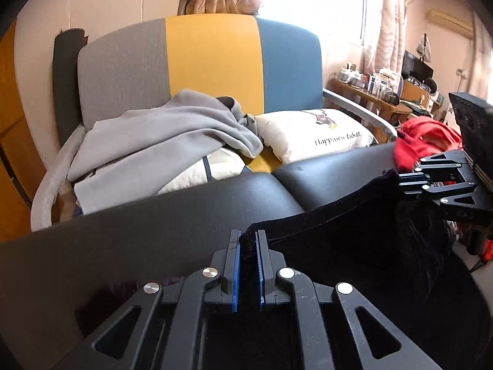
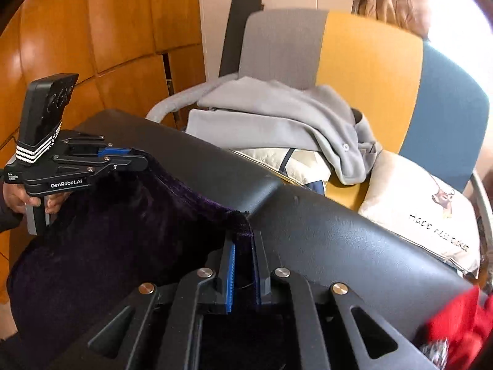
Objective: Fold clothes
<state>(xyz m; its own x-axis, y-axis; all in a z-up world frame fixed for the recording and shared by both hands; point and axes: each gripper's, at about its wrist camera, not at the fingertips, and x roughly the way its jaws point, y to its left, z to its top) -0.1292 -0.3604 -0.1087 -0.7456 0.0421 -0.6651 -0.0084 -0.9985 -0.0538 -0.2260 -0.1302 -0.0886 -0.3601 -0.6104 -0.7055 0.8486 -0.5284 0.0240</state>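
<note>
A dark purple velvet garment (image 1: 339, 234) (image 2: 123, 231) hangs stretched between both grippers, above the near edge of a black padded leather surface (image 1: 154, 231) (image 2: 339, 231). In the left wrist view my left gripper (image 1: 249, 239) is shut on one upper corner of it, cloth pinched between the blue pads. My right gripper (image 1: 399, 180) grips the other corner at the right. The right wrist view shows my right gripper (image 2: 245, 242) shut on its corner, and the left gripper (image 2: 138, 157) clamped on the far corner, a hand (image 2: 18, 197) on its handle.
Behind the leather surface stands a chair striped grey, yellow and blue (image 1: 215, 61) (image 2: 369, 71), holding a crumpled grey hoodie (image 1: 160, 135) (image 2: 277, 117) and a white printed pillow (image 1: 314, 132) (image 2: 416, 215). Red clothing (image 1: 425, 138) (image 2: 456, 323) lies at the surface's right end. Wooden panelling (image 2: 77, 30) is left.
</note>
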